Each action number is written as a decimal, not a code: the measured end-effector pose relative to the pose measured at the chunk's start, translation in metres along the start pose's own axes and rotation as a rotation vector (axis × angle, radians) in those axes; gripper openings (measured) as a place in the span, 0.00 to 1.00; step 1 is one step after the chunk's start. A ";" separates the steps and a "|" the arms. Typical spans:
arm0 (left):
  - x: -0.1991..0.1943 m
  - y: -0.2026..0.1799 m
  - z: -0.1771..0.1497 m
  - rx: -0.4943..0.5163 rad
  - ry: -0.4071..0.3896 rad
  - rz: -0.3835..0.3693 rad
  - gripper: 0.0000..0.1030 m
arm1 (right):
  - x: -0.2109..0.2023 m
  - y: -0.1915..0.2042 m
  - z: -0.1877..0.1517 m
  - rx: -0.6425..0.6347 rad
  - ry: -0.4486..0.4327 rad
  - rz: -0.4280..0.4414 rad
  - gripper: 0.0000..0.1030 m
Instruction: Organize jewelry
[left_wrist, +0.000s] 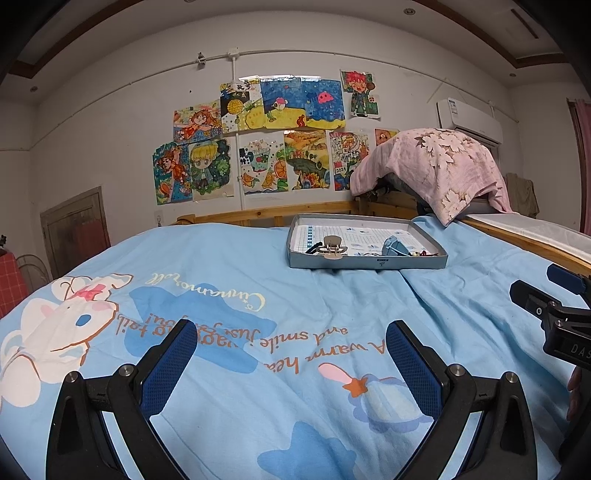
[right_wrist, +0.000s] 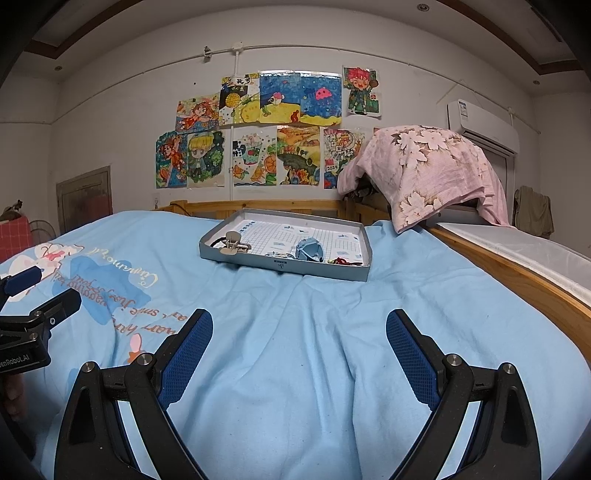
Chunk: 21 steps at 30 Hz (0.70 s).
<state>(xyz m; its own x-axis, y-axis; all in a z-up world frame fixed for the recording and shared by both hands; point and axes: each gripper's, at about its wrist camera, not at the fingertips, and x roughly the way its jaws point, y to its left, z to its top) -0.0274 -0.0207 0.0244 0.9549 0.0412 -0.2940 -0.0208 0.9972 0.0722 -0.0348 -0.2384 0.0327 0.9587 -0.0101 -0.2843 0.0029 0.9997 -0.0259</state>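
Left wrist view: left tongs (left_wrist: 291, 354) and right tongs (right_wrist: 299, 347) gape wide, empty; tray (left_wrist: 364, 261) of hair clips (left_wrist: 332, 250) well ahead.

The bed cover (right_wrist: 295, 314) is soft matt cloth, light blue, creased into folds, with flat printed figures at the left of the frame. The tray (right_wrist: 280, 264) looks like grey card with a dull finish, lined with gridded paper. In it, the beige hair clip (right_wrist: 232, 243) and blue hair clip (right_wrist: 309, 250) look like smooth plastic. Each hand-held gripper, left (left_wrist: 291, 354) and right (right_wrist: 299, 347), has matt black plastic arms, shiny metal pins and blue dimpled pads (right_wrist: 188, 354). The bed rail (right_wrist: 524, 280) is bare pale wood. The pink cloth (right_wrist: 432, 173) upper right looks crinkled.
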 end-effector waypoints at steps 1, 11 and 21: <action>0.000 0.000 0.000 0.000 0.000 0.001 1.00 | 0.000 0.000 0.000 0.000 0.000 -0.001 0.90; 0.000 0.000 0.000 0.000 0.000 -0.001 1.00 | 0.002 0.004 -0.004 0.006 0.008 0.002 0.90; 0.000 0.001 0.001 -0.001 0.001 -0.001 1.00 | 0.002 0.004 -0.004 0.008 0.009 0.002 0.90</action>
<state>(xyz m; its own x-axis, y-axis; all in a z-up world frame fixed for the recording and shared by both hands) -0.0273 -0.0201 0.0257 0.9548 0.0399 -0.2947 -0.0197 0.9973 0.0712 -0.0343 -0.2350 0.0282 0.9560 -0.0084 -0.2932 0.0035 0.9998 -0.0173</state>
